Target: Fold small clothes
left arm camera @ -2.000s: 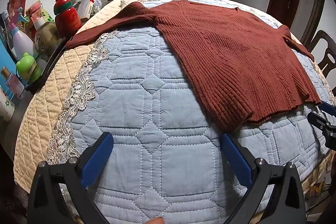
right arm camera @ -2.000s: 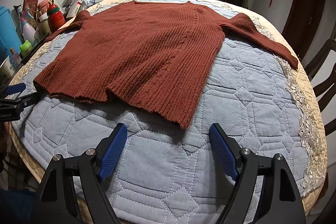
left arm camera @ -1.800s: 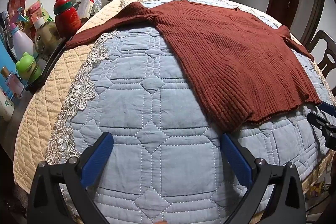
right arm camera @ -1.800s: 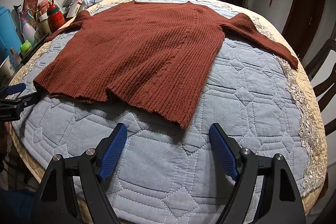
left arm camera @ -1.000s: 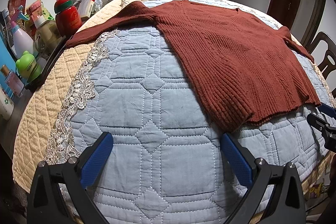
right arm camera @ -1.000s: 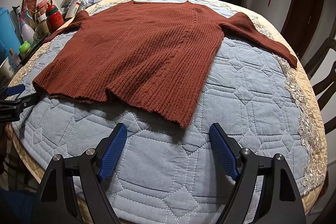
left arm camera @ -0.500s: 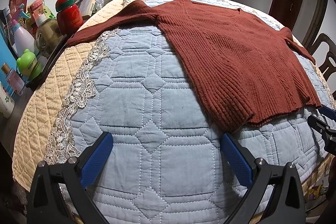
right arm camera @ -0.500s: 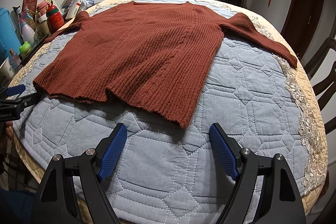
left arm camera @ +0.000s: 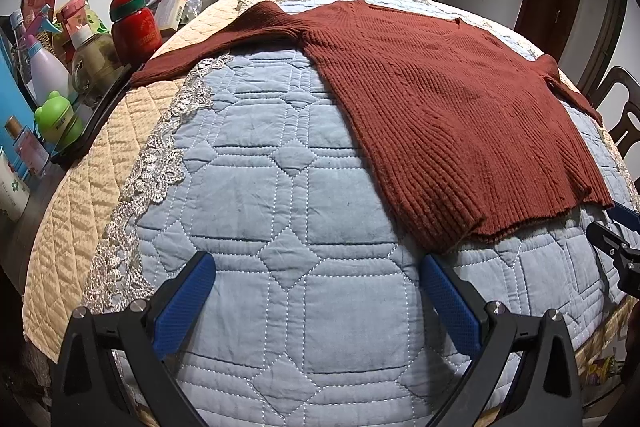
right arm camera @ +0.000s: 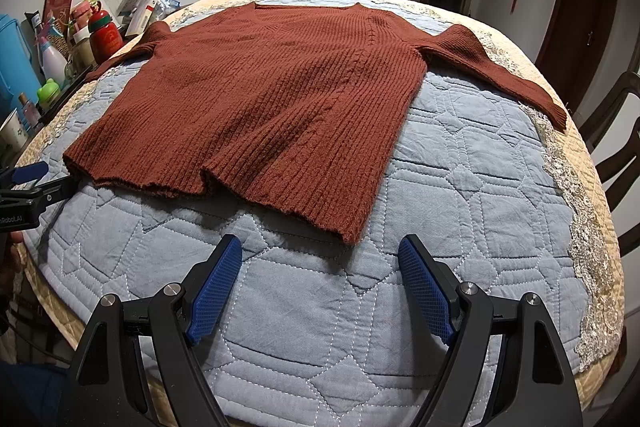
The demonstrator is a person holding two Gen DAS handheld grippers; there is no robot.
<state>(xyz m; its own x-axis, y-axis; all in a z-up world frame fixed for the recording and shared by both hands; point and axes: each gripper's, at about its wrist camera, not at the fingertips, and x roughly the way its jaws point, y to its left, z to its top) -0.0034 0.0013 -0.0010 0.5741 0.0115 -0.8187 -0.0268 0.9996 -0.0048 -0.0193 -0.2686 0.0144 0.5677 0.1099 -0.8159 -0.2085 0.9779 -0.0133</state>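
Barely shifted since two seconds back: left gripper (left arm camera: 316, 279) and right gripper (right arm camera: 320, 267) hovering spread wide and empty just short of the hem of the rust sweater (right arm camera: 272, 99), flat and unfolded on the blue quilt (right arm camera: 460, 187). Probably pre-grasp; next, closing on hem corners or a sleeve. Off left, tray (left arm camera: 100, 111) crowded with bottles.
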